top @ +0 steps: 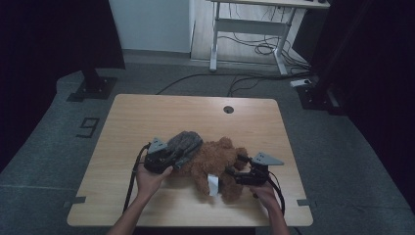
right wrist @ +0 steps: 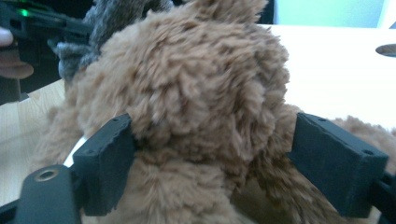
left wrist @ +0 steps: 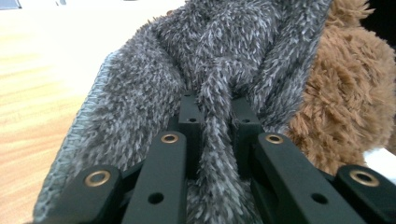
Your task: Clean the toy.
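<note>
On the light wooden table [top: 147, 117] we see a fuzzy brown plush teddy bear [top: 215, 164] lying near the front edge, roughly centre, with a white tag [top: 213, 185] at its underside. Over its left end sits a grey fluffy knit garment [top: 185, 143], touching the bear. Our left gripper [top: 177, 160] is clamped tight on a fold of that grey fabric; in the left gripper view the fold [left wrist: 215, 140] runs squeezed between the narrow jaws, brown fur just to the right. Our right gripper [top: 241, 169] sits at the bear's right side, jaws spread wide; in the right gripper view a lump of brown fur [right wrist: 201, 107] bulges between the two pads [right wrist: 108, 161], which stand at its sides rather than squeezing it.
</note>
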